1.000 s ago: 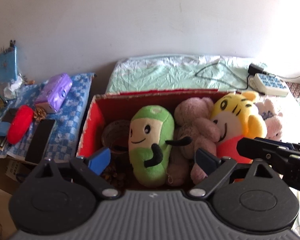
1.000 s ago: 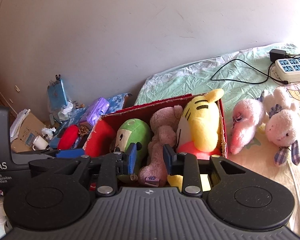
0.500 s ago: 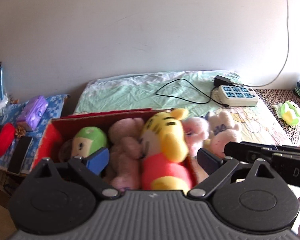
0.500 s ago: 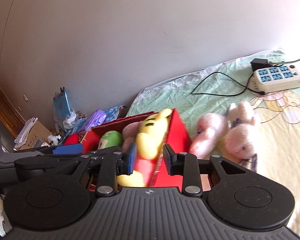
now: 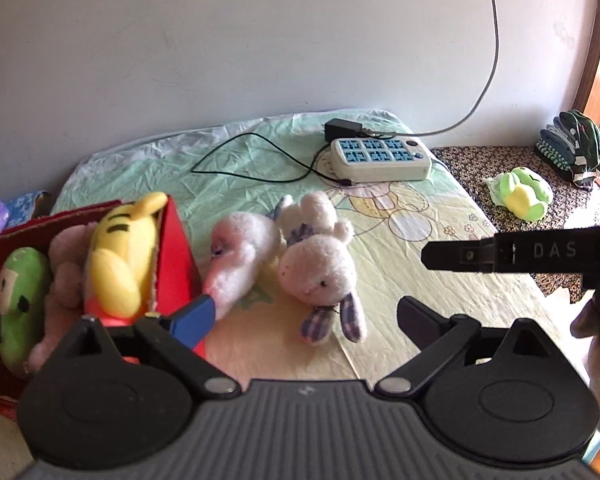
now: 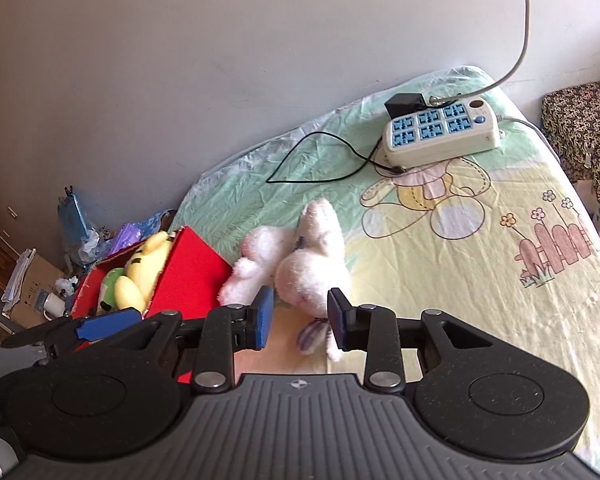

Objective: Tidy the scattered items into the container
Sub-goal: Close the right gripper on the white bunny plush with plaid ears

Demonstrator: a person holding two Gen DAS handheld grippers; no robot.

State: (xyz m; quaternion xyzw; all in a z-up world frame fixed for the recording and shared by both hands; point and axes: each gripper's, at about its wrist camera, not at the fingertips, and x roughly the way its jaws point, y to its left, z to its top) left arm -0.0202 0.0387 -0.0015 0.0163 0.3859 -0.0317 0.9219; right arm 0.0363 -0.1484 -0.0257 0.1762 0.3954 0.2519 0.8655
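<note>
The white plush rabbit point(image 6: 314, 276) lies on the bedsheet point(image 6: 480, 288) beside the red box point(image 6: 188, 276), just ahead of the right gripper point(image 6: 298, 322), whose jaws stand apart, empty. The left gripper point(image 5: 304, 316) gapes wide.

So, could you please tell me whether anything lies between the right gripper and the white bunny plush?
Nothing visible does. The right gripper has its jaws open, aimed at the white bunny plush, with only bare bed sheet between. The pink plush lies beside it, toward the red box.
</note>
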